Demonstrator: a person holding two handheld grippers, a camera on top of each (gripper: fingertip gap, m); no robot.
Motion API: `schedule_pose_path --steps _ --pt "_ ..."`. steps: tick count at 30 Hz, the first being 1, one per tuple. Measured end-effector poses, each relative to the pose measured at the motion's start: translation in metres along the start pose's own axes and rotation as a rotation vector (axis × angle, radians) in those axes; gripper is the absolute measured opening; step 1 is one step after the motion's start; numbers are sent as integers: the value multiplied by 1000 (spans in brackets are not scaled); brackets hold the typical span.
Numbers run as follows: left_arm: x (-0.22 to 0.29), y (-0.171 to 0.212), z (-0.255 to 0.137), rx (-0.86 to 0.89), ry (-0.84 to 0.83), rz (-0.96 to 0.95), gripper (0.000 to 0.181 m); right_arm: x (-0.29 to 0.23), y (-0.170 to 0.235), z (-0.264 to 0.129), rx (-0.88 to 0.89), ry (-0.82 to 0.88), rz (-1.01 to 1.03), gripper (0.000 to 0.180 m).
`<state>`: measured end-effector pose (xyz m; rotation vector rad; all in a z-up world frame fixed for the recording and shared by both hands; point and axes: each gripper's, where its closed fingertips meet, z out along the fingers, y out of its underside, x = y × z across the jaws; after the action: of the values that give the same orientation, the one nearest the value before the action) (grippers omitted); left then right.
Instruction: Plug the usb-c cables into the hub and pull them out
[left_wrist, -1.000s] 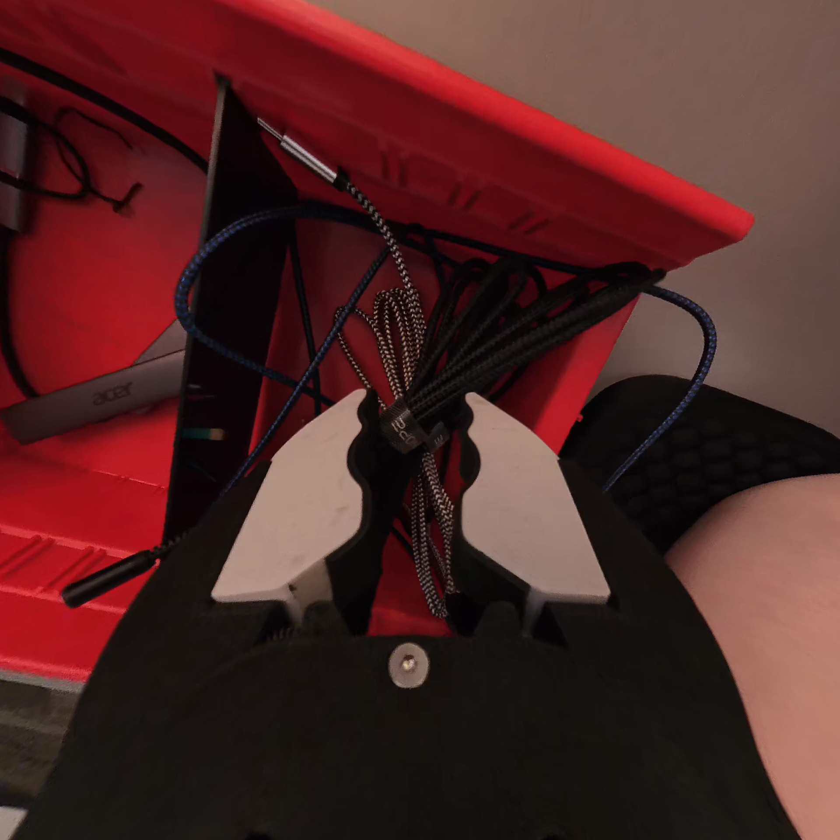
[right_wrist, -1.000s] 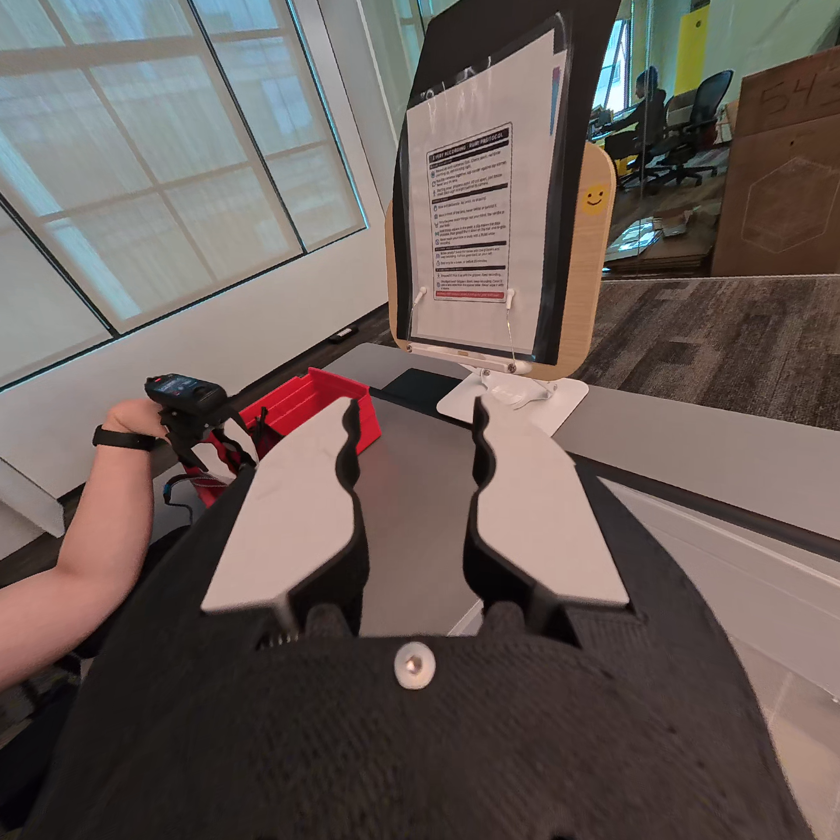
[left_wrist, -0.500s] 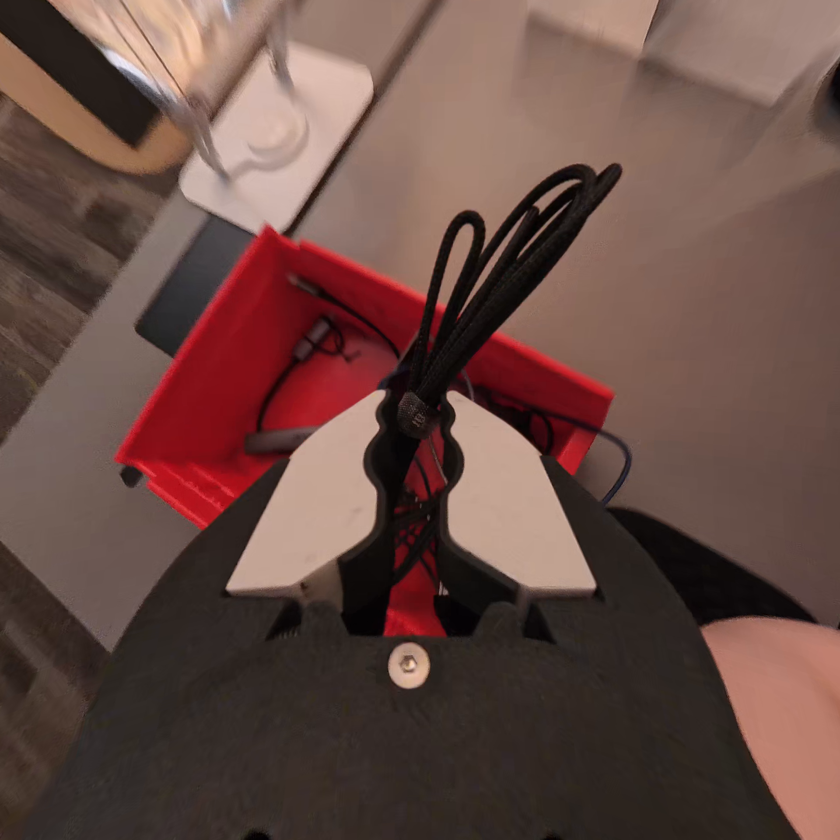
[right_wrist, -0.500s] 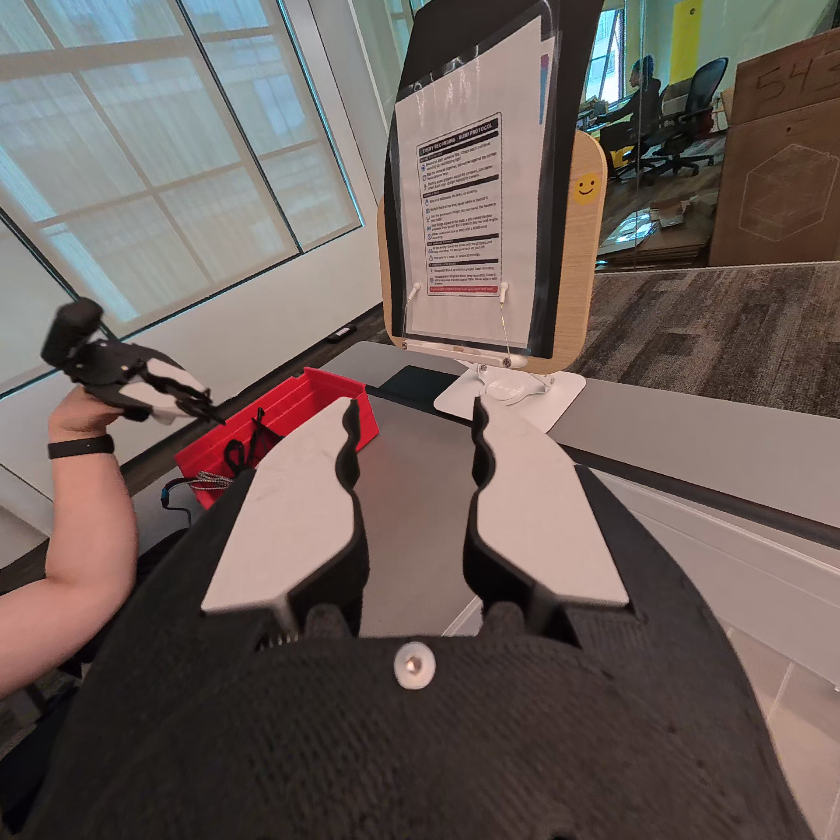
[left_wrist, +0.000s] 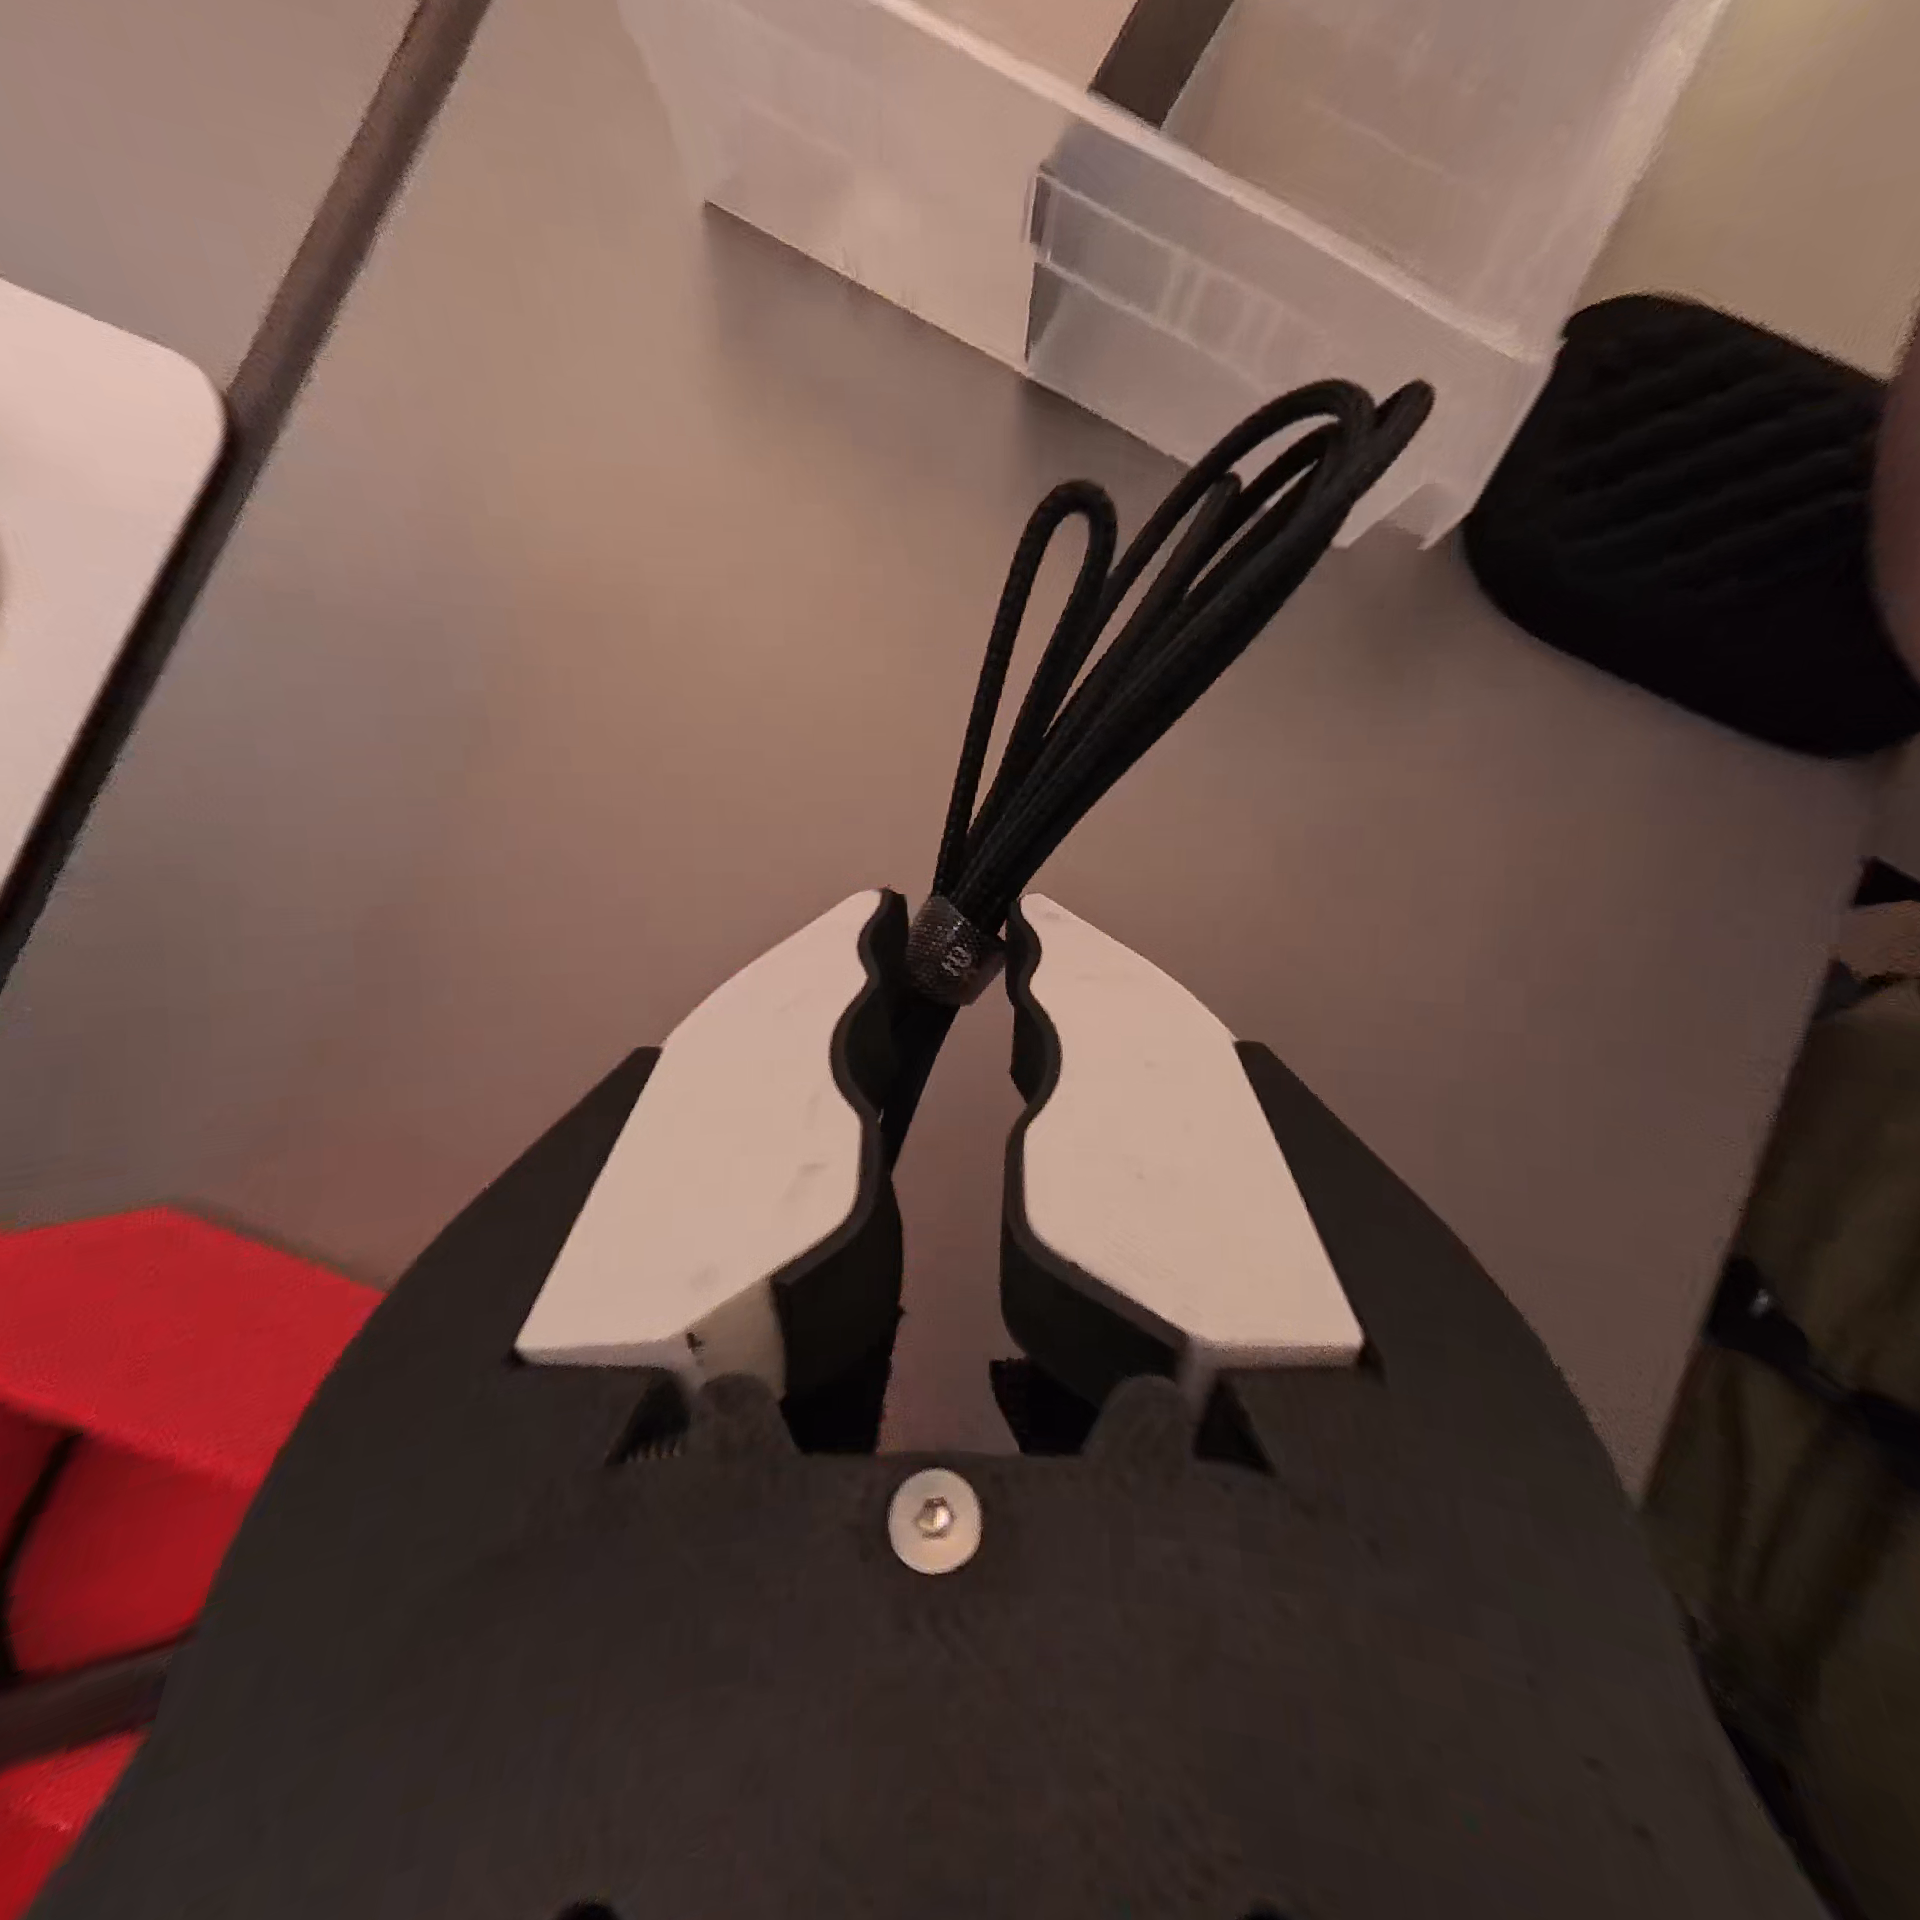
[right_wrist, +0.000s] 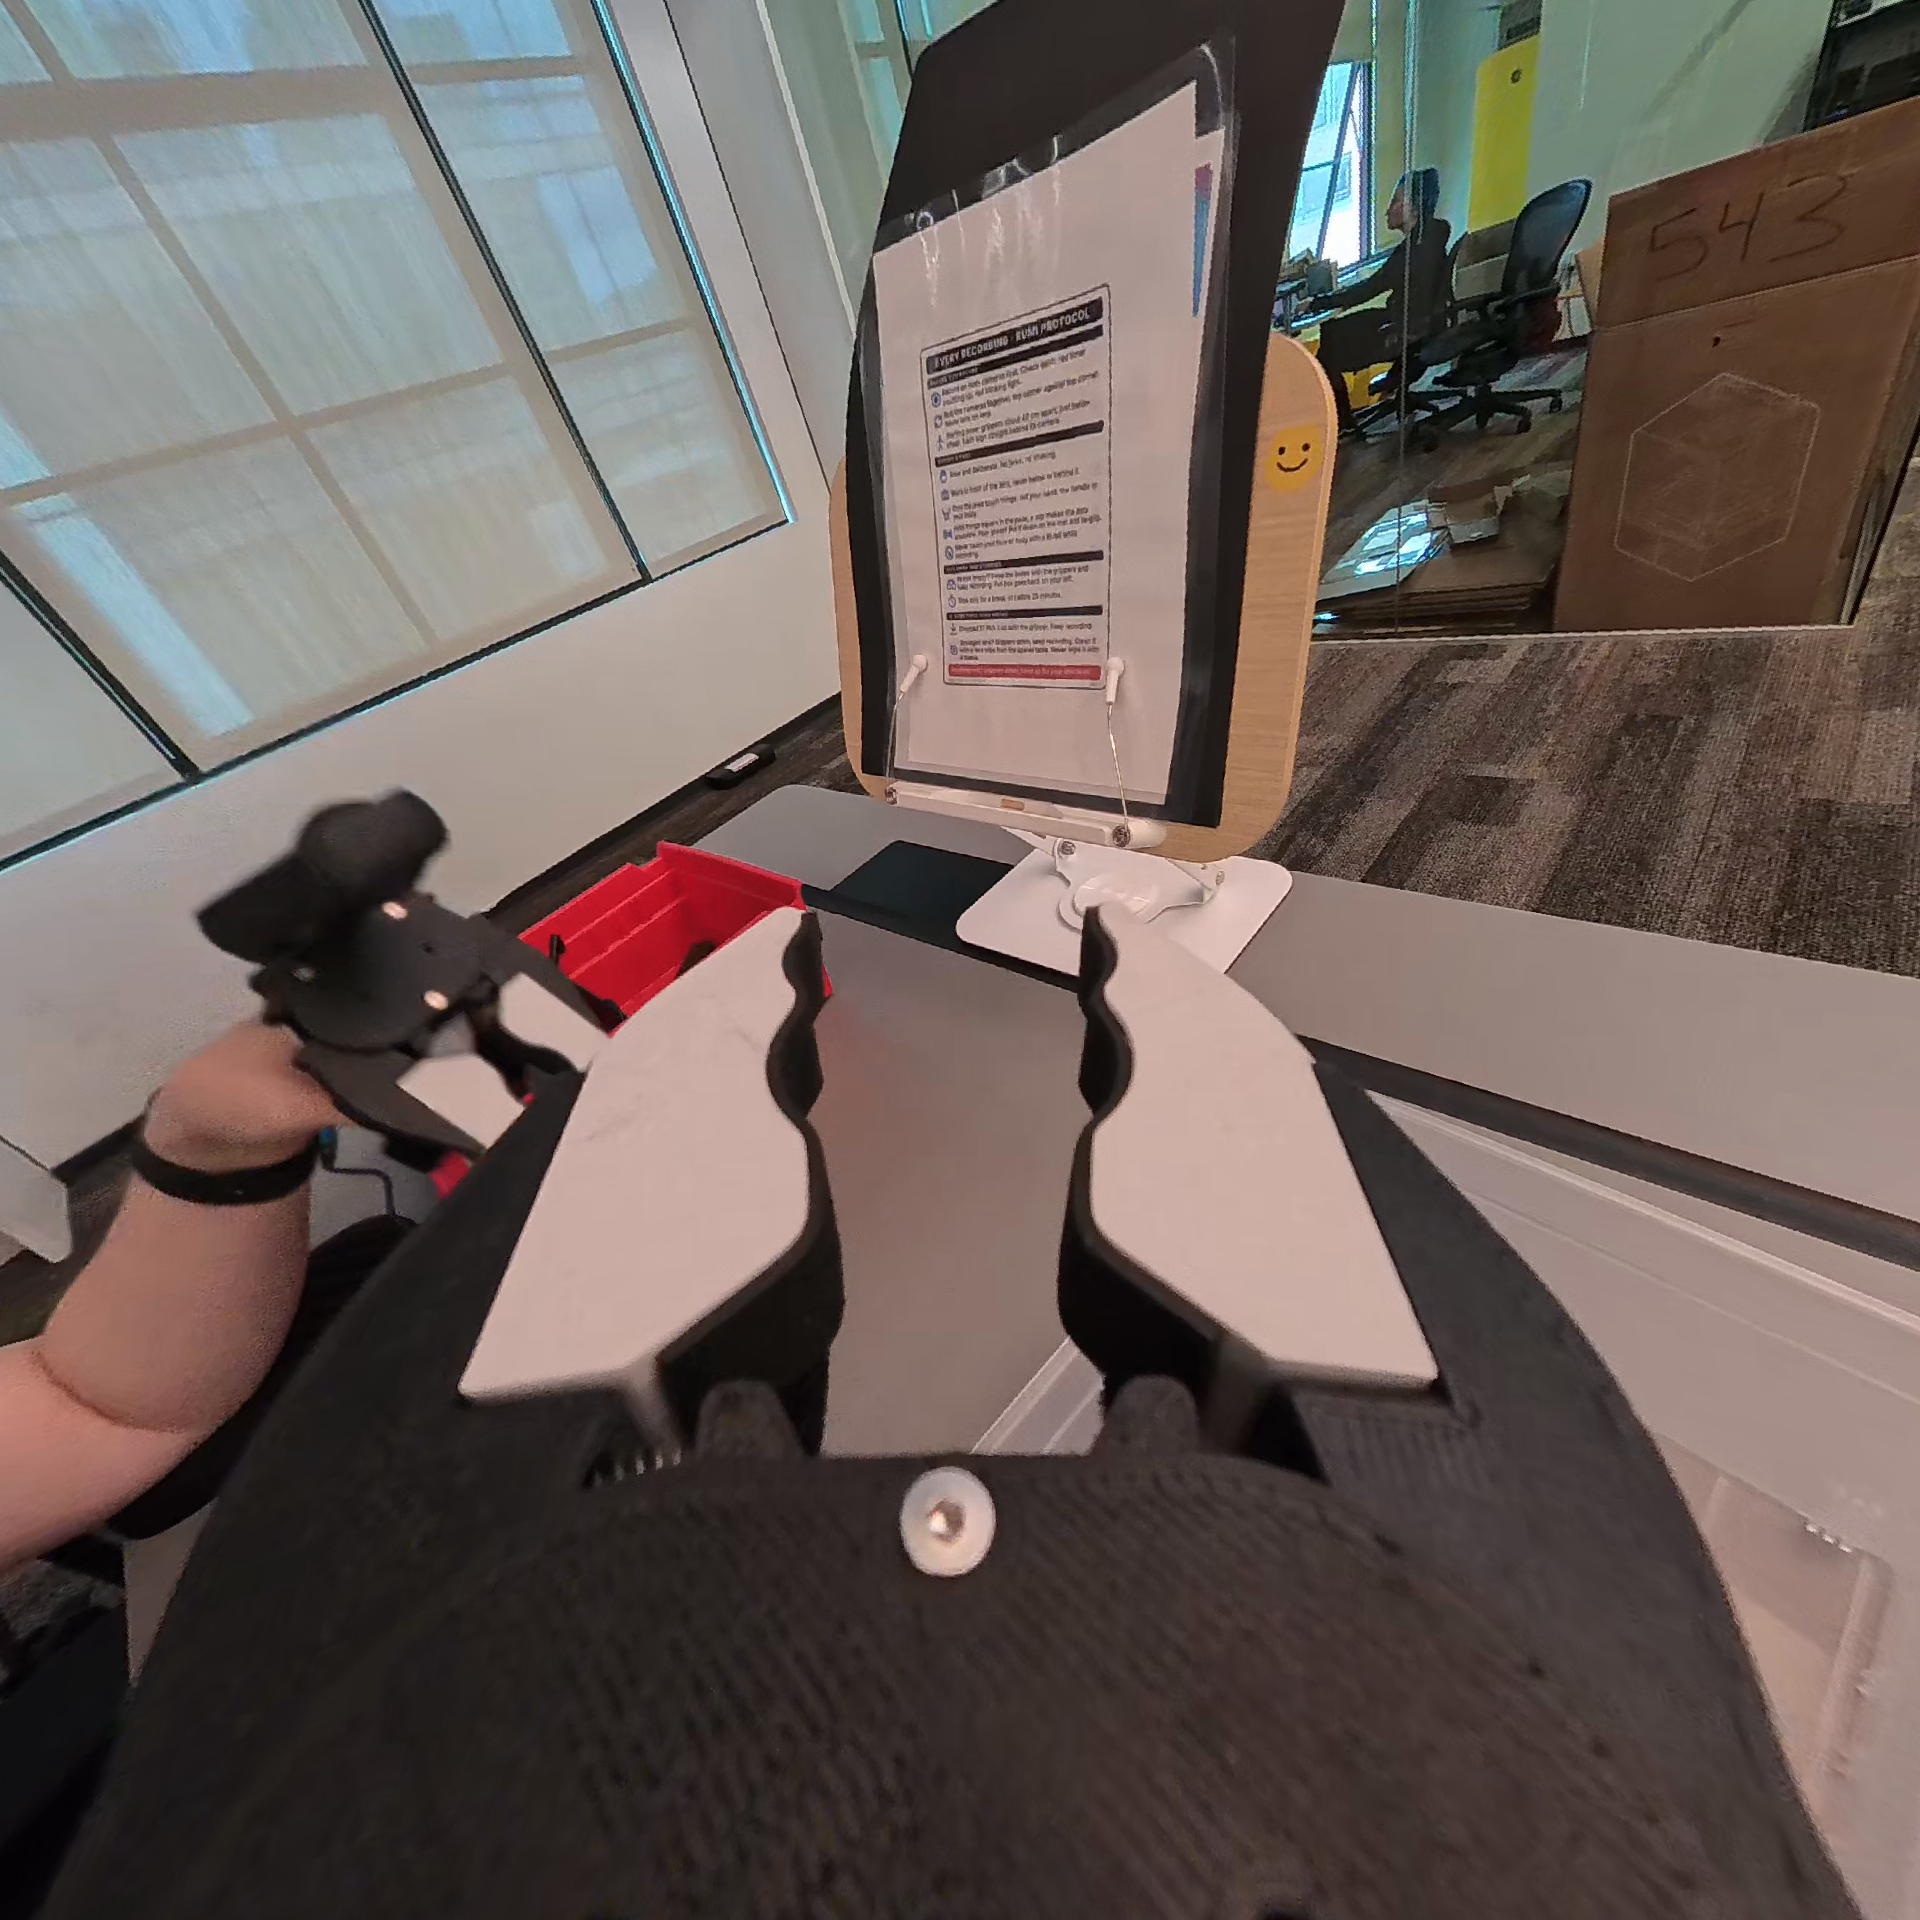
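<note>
My left gripper is shut on a bundle of black braided cable, gripped at its black strap. The cable's loops stick out ahead over the grey table. No plug end or hub shows in either view. In the right wrist view the left gripper is blurred, held in a hand just right of the red bin. My right gripper is open and empty above the table.
A corner of the red bin lies at the lower left. A clear plastic container sits at the table's far side, with a black object beside it. A document stand on a white base stands behind the bin. There is about 25 cm between the tips of the two grippers.
My left gripper lifted the black cable bundle out of the red bin and swung it to the right, over the open table. The right gripper stayed open and almost still.
</note>
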<state>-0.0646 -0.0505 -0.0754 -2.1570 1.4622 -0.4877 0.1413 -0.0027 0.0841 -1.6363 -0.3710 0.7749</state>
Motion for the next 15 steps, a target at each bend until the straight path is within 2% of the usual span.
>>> schedule_pose_path --steps 4,7,14,15 --pt "16 17 50 -123 95 36 18 4 -3 -2 10 8 -3 48" --pt "19 24 74 -176 90 51 18 7 -3 -3 9 10 2 48" --pt "20 38 103 -241 72 103 21 8 -4 -5 10 21 -7 48" --pt "19 35 103 -227 55 119 26 9 -5 -5 12 22 -8 48"
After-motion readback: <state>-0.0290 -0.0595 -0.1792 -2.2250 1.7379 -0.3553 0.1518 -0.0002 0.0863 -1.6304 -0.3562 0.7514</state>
